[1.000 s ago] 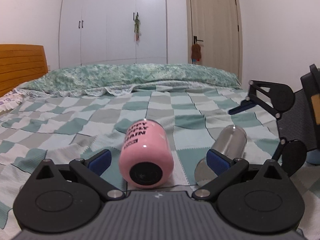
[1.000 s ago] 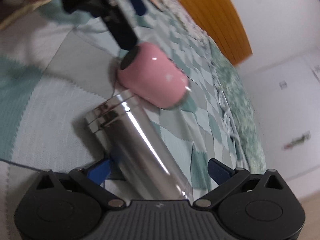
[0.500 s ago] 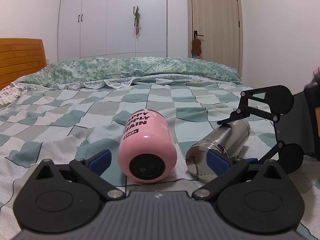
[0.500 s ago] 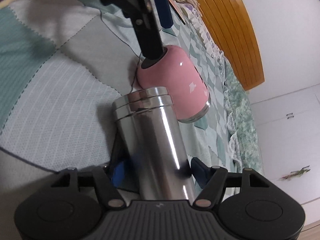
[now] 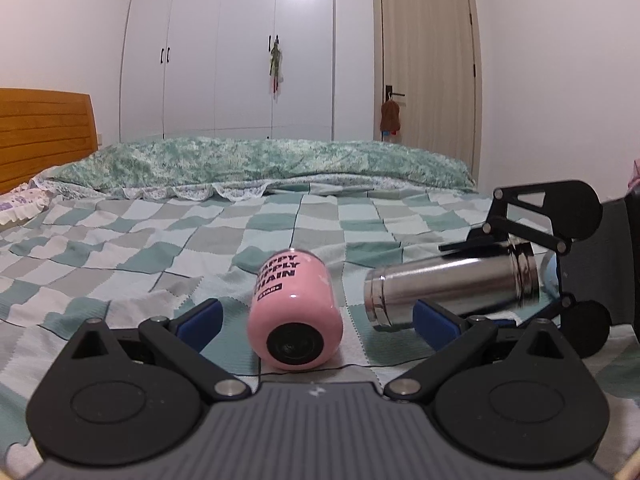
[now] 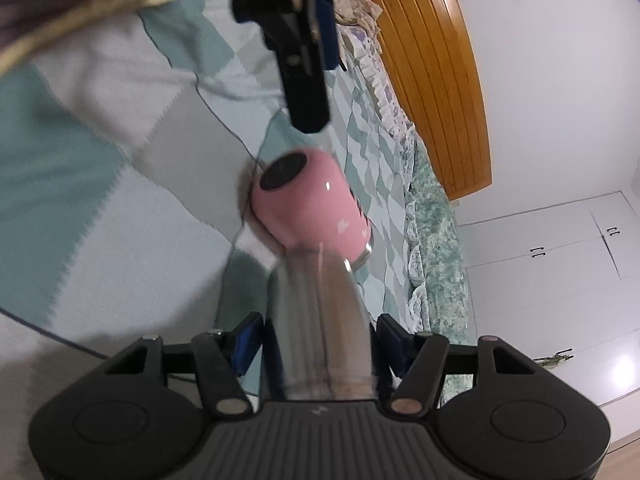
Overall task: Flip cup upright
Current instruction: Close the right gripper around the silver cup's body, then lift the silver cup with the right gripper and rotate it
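A pink cup [image 5: 294, 314] with black lettering lies on its side on the checked bedspread, its dark base toward me; it also shows in the right wrist view [image 6: 308, 200]. My left gripper [image 5: 316, 322] is open, its blue pads either side of the pink cup and apart from it. A steel flask [image 5: 452, 286] is held nearly level just above the bed, to the right of the pink cup. My right gripper [image 6: 320, 348] is shut on the flask [image 6: 324, 320], which is blurred there. The right gripper also shows in the left wrist view [image 5: 532, 272].
The bedspread [image 5: 160, 248] covers the bed, with a green quilt [image 5: 256, 164] bunched at the far side. A wooden headboard [image 5: 44, 132] stands at left. White wardrobes [image 5: 228, 52] and a door [image 5: 426, 72] are behind.
My right gripper has closed on the steel flask, lifted it off the bed and swung it toward level. My left gripper has tilted up slightly; the pink cup has not moved.
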A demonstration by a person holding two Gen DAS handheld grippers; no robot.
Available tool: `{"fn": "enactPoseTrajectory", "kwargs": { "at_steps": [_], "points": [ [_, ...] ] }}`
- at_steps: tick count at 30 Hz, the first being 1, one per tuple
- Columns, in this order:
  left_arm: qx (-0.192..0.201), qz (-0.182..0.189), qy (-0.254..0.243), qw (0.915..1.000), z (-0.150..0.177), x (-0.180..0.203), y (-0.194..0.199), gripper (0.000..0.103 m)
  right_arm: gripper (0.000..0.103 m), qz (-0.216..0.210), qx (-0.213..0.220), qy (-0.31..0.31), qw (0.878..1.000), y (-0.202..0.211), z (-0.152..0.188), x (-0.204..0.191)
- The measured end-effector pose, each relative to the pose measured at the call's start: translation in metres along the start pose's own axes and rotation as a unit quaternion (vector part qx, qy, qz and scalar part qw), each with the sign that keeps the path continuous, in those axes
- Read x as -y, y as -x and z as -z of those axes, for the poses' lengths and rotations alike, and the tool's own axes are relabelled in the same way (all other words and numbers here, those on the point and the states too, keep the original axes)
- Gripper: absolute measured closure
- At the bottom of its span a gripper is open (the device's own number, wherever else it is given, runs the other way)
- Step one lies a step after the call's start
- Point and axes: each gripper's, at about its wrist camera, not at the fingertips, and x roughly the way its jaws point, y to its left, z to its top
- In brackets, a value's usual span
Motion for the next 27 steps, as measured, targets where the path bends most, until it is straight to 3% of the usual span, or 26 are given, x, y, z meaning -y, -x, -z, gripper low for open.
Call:
{"fn": "enactPoseTrajectory", "kwargs": {
  "at_steps": [6,12,18,22,27],
  "points": [
    [0.011,0.006,0.001,0.9999,-0.002,-0.001,0.036,0.0,0.043,-0.008,-0.006,-0.008,1.0,0.033,-0.027,-0.01],
    [0.018,0.016,-0.001,0.9997,0.003,-0.001,0.072,0.0,0.043,-0.003,0.015,-0.026,1.0,0.073,-0.061,-0.019],
    [0.013,0.025,-0.009,0.9996,0.016,-0.003,0.102,0.0,0.043,-0.017,0.034,-0.084,0.996,0.098,-0.086,-0.036],
    [0.002,0.025,-0.011,0.9996,0.031,-0.005,0.118,0.0,0.043,-0.04,0.039,-0.128,0.99,0.101,-0.093,-0.052],
    [-0.008,0.024,-0.006,0.9997,0.044,-0.01,0.131,0.0,0.043,-0.062,0.008,-0.191,0.98,0.091,-0.076,-0.052]
  ]
}}
